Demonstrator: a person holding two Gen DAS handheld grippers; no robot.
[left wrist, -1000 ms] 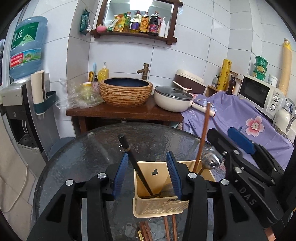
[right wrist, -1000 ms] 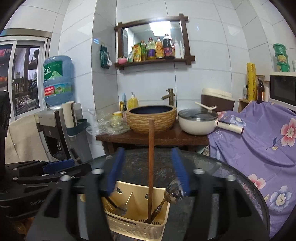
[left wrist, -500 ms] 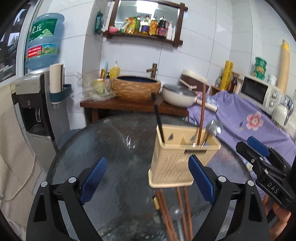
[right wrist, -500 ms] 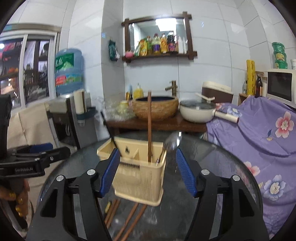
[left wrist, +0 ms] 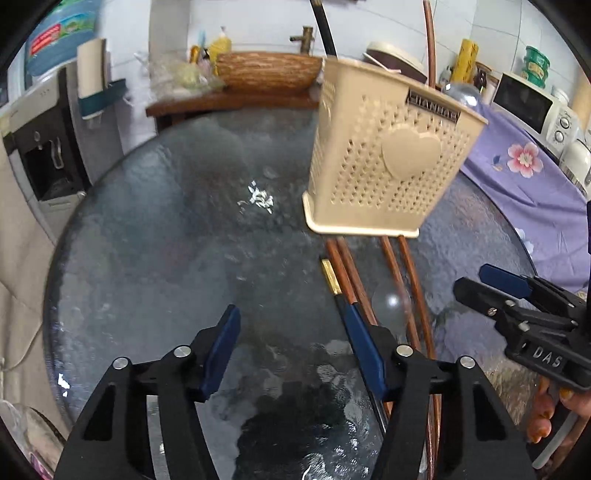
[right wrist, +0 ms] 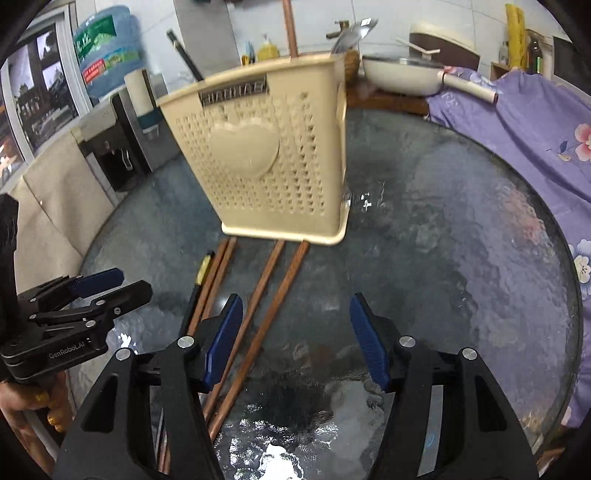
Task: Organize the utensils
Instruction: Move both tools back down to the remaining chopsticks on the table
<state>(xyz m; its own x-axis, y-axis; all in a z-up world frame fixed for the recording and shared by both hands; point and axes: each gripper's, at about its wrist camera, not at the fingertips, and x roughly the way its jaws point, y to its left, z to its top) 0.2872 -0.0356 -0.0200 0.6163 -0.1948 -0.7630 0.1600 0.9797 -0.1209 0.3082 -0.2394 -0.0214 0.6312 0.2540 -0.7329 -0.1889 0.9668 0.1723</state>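
A beige perforated utensil holder (left wrist: 388, 162) with a raised heart on its front stands upright on the round glass table (left wrist: 155, 236), and everything else is placed from it. Out of its top rise a black handle (left wrist: 323, 26), a brown chopstick (left wrist: 428, 37) and the bowl of a metal spoon (right wrist: 352, 31), all leaning slightly. On the glass on the near side of the holder lie several brown chopsticks (left wrist: 406, 273), their far ends touching or slipping under the holder's base, and beside them a dark utensil with a gold band (left wrist: 330, 275); a clear rounded spoon-like shape (left wrist: 389, 304) lies among them, too blurred to name. The left gripper (left wrist: 291, 350) hangs in front of the holder and to its left side, its blue pads spread wide with only bare glass between them; its right finger (left wrist: 364, 350) passes over the dark utensil, and whether it touches is unclear. The right gripper (right wrist: 295, 339) sits in front of the holder and slightly to its right, its pads likewise set wide apart and holding nothing, the loose chopsticks (right wrist: 269, 295) running just past its left finger (right wrist: 223, 339). The holder is well apart from both grippers. Behind the holder are a woven basin (left wrist: 267, 70) on a wooden stand and a cream lidded pan (right wrist: 402, 75).
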